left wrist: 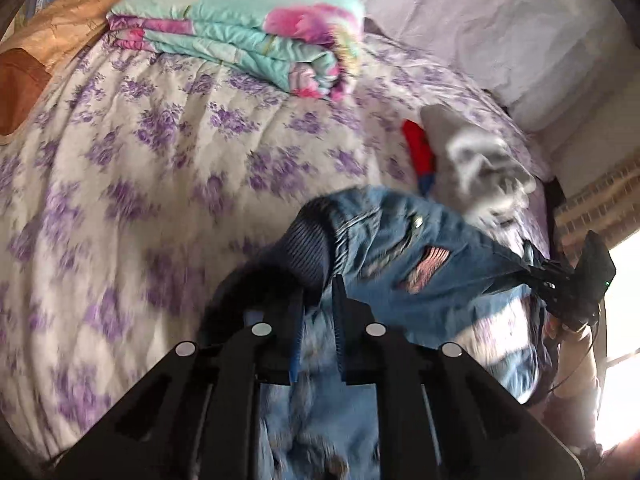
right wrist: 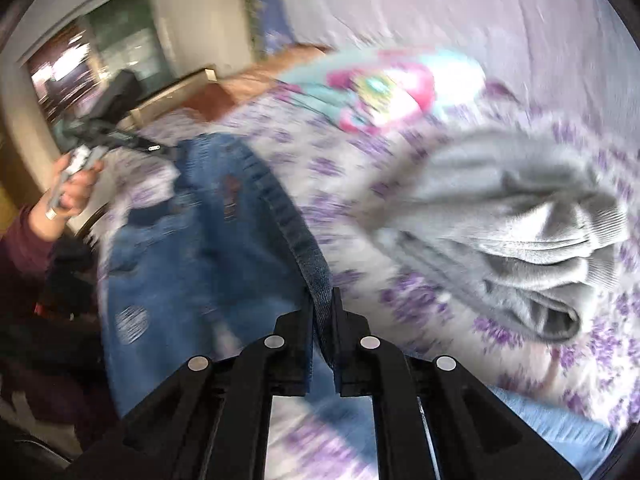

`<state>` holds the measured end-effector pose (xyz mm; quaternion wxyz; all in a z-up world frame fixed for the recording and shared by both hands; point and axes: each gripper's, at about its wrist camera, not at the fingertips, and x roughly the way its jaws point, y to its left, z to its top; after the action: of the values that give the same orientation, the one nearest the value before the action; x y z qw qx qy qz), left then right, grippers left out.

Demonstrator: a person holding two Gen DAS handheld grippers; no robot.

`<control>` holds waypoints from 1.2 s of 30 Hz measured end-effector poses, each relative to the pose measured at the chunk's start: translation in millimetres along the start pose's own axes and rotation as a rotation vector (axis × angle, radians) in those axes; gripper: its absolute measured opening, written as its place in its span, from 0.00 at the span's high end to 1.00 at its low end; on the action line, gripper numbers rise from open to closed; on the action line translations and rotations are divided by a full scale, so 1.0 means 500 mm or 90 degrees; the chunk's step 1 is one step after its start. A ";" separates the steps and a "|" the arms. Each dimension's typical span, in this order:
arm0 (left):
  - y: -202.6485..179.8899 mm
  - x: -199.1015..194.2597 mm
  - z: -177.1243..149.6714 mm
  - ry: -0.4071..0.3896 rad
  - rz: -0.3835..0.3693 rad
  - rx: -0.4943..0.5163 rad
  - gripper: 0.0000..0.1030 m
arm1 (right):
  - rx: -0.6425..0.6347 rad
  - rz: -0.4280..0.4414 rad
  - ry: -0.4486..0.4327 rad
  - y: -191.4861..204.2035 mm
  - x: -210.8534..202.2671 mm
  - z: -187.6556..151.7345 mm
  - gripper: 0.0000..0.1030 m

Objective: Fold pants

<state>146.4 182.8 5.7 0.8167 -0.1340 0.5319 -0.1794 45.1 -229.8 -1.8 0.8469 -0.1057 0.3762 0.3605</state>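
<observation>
At bottom centre, the left gripper (left wrist: 318, 300) is clamped on the ripped blue jeans (left wrist: 400, 248), which stretch toward the right gripper (right wrist: 322, 312), clamped on their hem. Beyond, right of centre, a grey garment (right wrist: 520, 216) lies on the purple-flowered bedspread (left wrist: 160, 140); a folded turquoise quilt (left wrist: 248, 28) sits top centre.

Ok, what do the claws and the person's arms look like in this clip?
Both claws, left claw and right claw, are matte black plastic with angular fingers and round silver discs on the linkages. The bare left hand wears a ring above a dark maroon sleeve.
</observation>
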 end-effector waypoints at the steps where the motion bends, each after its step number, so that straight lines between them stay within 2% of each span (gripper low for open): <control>1: -0.003 -0.015 -0.025 0.001 0.000 0.004 0.89 | -0.013 0.002 -0.006 0.028 -0.017 -0.014 0.93; 4: -0.010 -0.041 -0.095 0.020 0.000 0.001 0.88 | -0.085 0.012 -0.014 0.136 -0.071 -0.103 0.93; 6: 0.000 -0.061 -0.147 0.026 -0.008 -0.016 0.80 | -0.099 0.020 -0.003 0.178 -0.077 -0.168 0.93; 7: 0.004 -0.070 -0.167 0.024 -0.012 -0.023 0.60 | -0.090 0.027 0.005 0.196 -0.066 -0.204 0.93; 8: 0.006 -0.073 -0.180 0.021 -0.012 -0.029 0.48 | -0.076 0.035 0.009 0.207 -0.055 -0.233 0.93; 9: 0.013 -0.076 -0.199 0.013 0.000 -0.042 0.44 | -0.061 0.042 0.010 0.214 -0.043 -0.255 0.93; 10: 0.024 -0.073 -0.212 0.012 0.002 -0.058 0.31 | -0.044 0.044 0.011 0.219 -0.029 -0.277 0.93; 11: 0.036 -0.067 -0.221 0.014 -0.001 -0.078 0.25 | -0.030 0.044 0.004 0.223 -0.020 -0.294 0.93; 13: 0.070 -0.050 -0.239 0.024 -0.028 -0.138 0.24 | -0.008 0.046 -0.012 0.222 -0.011 -0.309 0.93; 16: 0.091 -0.047 -0.247 0.018 -0.072 -0.192 0.24 | 0.003 0.049 -0.028 0.217 -0.008 -0.308 0.93; 19: 0.076 -0.092 -0.247 -0.038 -0.122 -0.198 0.24 | -0.007 0.038 -0.032 0.231 -0.013 -0.306 0.92; 20: 0.072 -0.111 -0.247 -0.062 -0.132 -0.198 0.20 | -0.012 0.034 -0.035 0.236 -0.016 -0.305 0.92; 22: 0.067 -0.149 -0.252 -0.109 -0.133 -0.201 0.08 | -0.011 0.033 -0.043 0.239 -0.021 -0.308 0.92; 23: 0.065 -0.154 -0.256 -0.120 -0.121 -0.205 0.08 | -0.006 0.035 -0.043 0.238 -0.018 -0.311 0.92; 26: 0.060 -0.113 -0.260 -0.077 -0.138 -0.214 0.08 | 0.012 0.042 -0.037 0.229 0.004 -0.328 0.92; 29: 0.053 -0.058 -0.275 -0.029 -0.101 -0.234 0.08 | 0.027 0.045 -0.045 0.223 0.009 -0.332 0.92; 33: 0.059 -0.075 -0.310 -0.009 -0.049 -0.249 0.08 | 0.036 0.043 -0.054 0.223 0.007 -0.333 0.92; 36: 0.065 -0.083 -0.335 0.003 -0.056 -0.266 0.08 | 0.041 0.048 -0.056 0.220 0.008 -0.334 0.92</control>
<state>-17.5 225.2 -40.2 0.7614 -0.3230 0.5529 -0.1015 -122.7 -223.9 -110.3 0.8515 -0.0482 0.3535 0.3842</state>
